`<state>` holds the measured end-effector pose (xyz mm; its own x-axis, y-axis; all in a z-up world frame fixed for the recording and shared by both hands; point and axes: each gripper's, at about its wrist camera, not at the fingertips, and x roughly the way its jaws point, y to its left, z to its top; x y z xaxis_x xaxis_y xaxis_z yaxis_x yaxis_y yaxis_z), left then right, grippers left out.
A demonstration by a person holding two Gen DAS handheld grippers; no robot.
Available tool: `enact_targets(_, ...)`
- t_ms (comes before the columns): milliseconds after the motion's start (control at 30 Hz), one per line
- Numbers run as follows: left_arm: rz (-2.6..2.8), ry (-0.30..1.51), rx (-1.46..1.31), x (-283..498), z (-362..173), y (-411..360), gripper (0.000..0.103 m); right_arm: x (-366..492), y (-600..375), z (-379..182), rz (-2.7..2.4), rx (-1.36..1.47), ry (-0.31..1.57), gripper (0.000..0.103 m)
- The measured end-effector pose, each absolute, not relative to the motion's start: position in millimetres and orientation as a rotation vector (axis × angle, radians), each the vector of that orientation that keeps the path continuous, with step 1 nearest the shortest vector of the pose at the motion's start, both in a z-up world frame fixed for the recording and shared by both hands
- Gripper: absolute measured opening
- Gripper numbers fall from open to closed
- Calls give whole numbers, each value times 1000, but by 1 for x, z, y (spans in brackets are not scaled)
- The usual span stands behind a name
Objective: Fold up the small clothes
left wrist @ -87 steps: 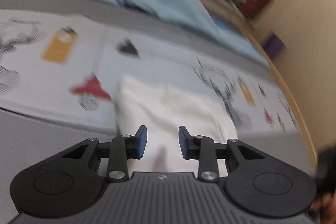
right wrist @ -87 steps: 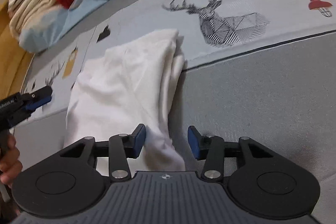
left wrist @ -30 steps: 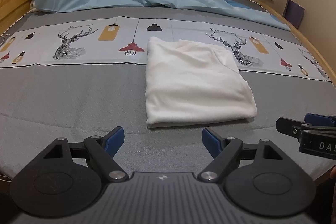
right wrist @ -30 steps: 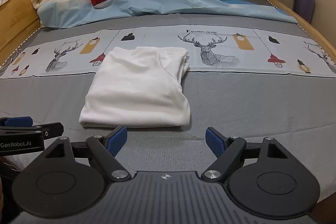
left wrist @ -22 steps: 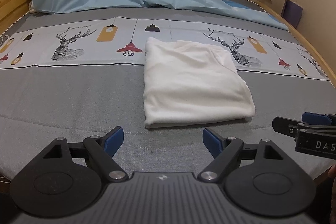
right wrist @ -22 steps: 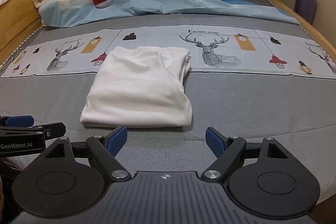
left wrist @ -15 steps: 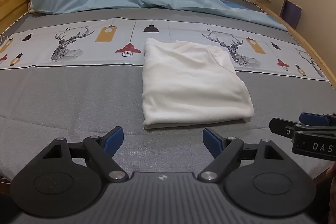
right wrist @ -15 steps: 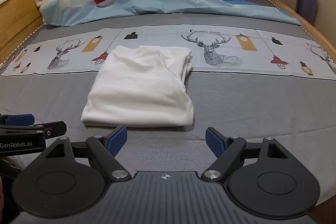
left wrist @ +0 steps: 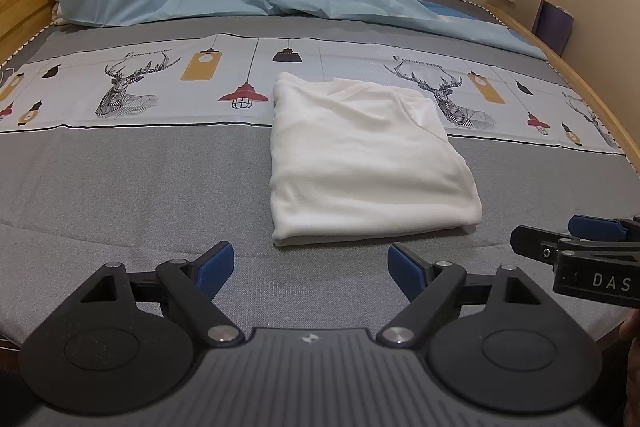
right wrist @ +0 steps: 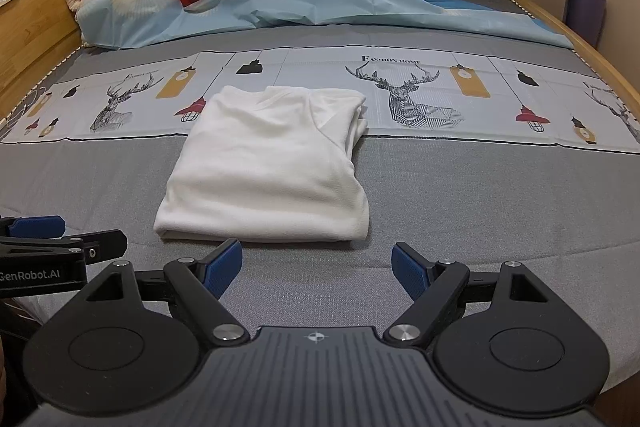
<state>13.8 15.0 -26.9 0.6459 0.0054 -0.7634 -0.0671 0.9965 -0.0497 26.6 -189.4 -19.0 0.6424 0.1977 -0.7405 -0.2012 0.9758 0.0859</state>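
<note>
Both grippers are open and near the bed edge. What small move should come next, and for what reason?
Probably none on this piece: the white garment already lies as a compact folded rectangle on the bed cover, and the left gripper and right gripper are open and clear of it. I would draw both back.

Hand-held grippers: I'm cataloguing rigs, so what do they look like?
Both the left hand-held gripper and right hand-held gripper are matte black: ribbed grey-black body, two round discs, silver pivot pins, blue finger pads. Side lettering reads "GenRobot.AI" and "DAS".

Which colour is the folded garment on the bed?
White; the folded garment shows best in the right wrist view.
</note>
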Motion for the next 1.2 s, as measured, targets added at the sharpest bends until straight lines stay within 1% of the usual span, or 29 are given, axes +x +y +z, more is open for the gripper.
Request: enact_targets(1200,22,856,-64,13,-24,12,88,27,-188,-19,226,-4,844,83)
